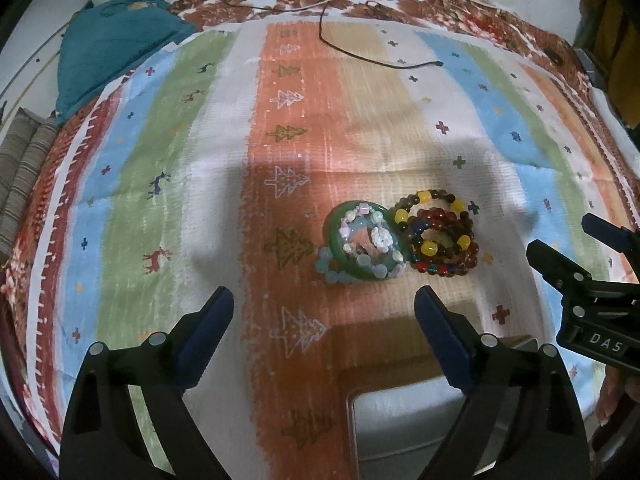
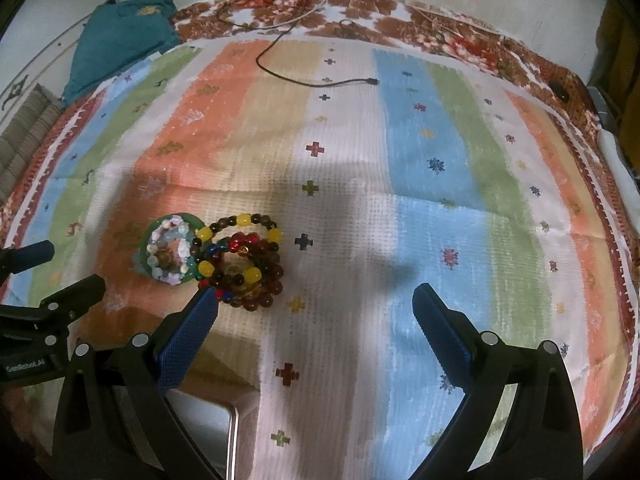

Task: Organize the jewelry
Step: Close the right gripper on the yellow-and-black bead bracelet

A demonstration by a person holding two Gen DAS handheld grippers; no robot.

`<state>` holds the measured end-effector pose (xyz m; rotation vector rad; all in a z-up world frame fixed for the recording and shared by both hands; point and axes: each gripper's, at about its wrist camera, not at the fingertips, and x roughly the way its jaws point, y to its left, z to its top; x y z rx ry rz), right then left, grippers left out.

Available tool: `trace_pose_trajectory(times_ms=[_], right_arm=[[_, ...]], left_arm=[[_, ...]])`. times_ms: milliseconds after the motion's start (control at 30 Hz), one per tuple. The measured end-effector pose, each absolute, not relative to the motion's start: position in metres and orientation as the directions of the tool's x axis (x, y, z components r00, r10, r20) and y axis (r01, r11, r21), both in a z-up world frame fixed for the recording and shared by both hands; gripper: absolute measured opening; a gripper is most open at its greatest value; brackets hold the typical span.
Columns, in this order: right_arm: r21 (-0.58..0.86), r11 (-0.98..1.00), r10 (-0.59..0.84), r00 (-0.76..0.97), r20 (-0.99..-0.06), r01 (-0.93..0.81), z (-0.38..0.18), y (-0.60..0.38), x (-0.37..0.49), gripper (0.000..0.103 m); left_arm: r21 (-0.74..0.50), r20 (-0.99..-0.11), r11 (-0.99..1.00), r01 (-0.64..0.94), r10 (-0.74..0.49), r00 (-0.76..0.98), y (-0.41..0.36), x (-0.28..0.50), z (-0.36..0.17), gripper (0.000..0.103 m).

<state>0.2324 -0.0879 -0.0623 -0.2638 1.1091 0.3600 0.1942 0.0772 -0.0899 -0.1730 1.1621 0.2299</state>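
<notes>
Two bracelet piles point(image 1: 398, 236) | beyond open left tongs point(image 1: 324, 300), untouched

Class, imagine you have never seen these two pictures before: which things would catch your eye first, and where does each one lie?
The pile of bead bracelets in dark red, brown and yellow stands out mid-cloth, touching a green bangle ring topped with pale pastel beads on its left. Both lie on the striped woven cloth with tree and cross motifs. A crumpled teal fabric bundle sits at the far left corner, and a thin black cable trails across the far side.
</notes>
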Motion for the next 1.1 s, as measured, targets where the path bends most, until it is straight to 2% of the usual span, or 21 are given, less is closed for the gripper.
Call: trace_pose_trajectory(times_ms=[433, 733, 867, 967, 1100], right_arm=[[-0.018, 0.911, 0.141, 0.352, -0.925, -0.412, -0.082, -0.073, 0.251, 0.099], [-0.038, 0.909, 0.118, 0.345, -0.931, -0.415, -0.094, -0.064, 0.264, 0.098], [-0.050, 0.906, 0.103, 0.335, -0.936, -0.419, -0.102, -0.061, 0.270, 0.098], [-0.050, 0.904, 0.098, 0.321, -0.942, -0.424, -0.107, -0.057, 0.275, 0.082], [-0.056, 0.901, 0.092, 0.316, -0.944, -0.430, -0.112, -0.054, 0.279, 0.082]], left_arm=[[-0.003, -0.936, 0.970, -0.243, 0.082, 0.341, 0.076, 0.213, -0.106, 0.078], [-0.008, -0.947, 0.970, -0.241, 0.070, 0.313, 0.077, 0.226, -0.118, 0.065], [-0.002, -0.950, 0.973, -0.233, 0.070, 0.303, 0.076, 0.232, -0.122, 0.064], [0.002, -0.953, 0.974, -0.226, 0.070, 0.296, 0.075, 0.235, -0.126, 0.059], [-0.005, -0.955, 0.977, -0.215, 0.058, 0.289, 0.072, 0.240, -0.128, 0.053]])
